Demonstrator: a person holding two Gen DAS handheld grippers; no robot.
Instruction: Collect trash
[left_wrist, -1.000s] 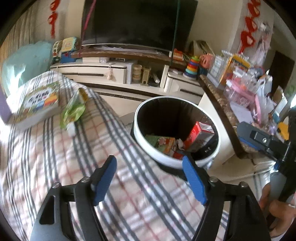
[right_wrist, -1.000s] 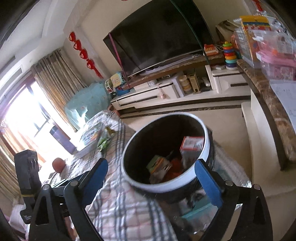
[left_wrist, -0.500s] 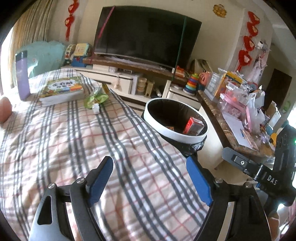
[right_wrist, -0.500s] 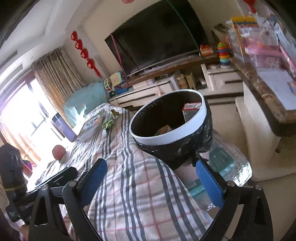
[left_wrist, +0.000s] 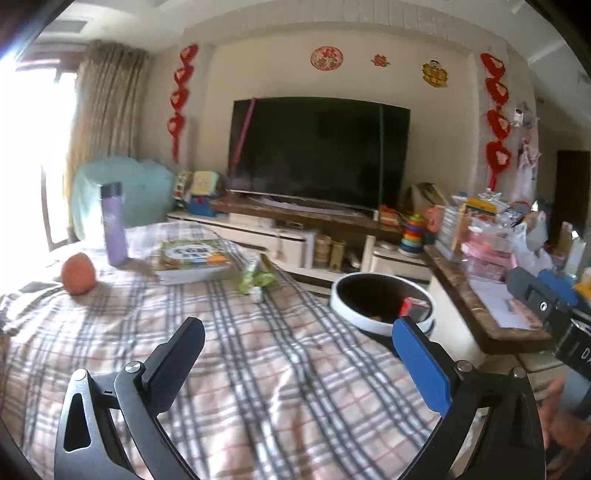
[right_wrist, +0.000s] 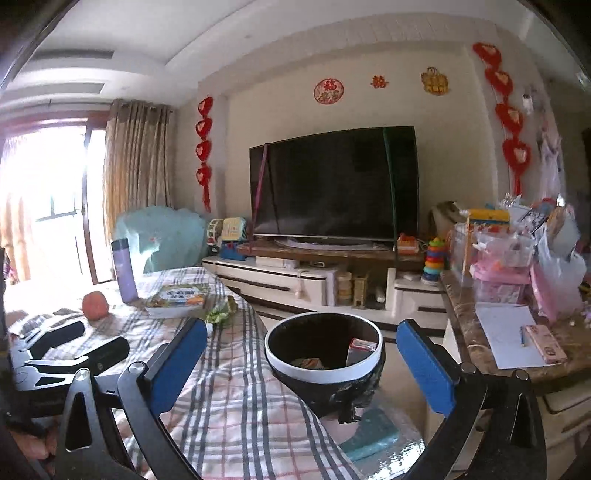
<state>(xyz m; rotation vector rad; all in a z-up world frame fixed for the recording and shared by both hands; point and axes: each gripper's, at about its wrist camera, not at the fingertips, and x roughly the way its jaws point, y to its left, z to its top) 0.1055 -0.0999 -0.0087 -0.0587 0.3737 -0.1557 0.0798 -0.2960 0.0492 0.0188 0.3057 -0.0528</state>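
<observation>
Ahead-right of left gripper (left_wrist: 297, 349), bin (left_wrist: 382, 301) already holds cartons; green wrapper (left_wrist: 255, 277) lies farther ahead on plaid cloth (left_wrist: 258, 369), uncollected; left gripper and right gripper (right_wrist: 301, 363) both spread wide, empty

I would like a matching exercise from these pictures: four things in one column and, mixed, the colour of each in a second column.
Things:
1. bottle
2. wrapper
3. round fruit
4. trash bin rim

Colours:
A. white
B. orange-red
C. purple
D. green

Pairs: 1-C, 2-D, 3-B, 4-A
</observation>
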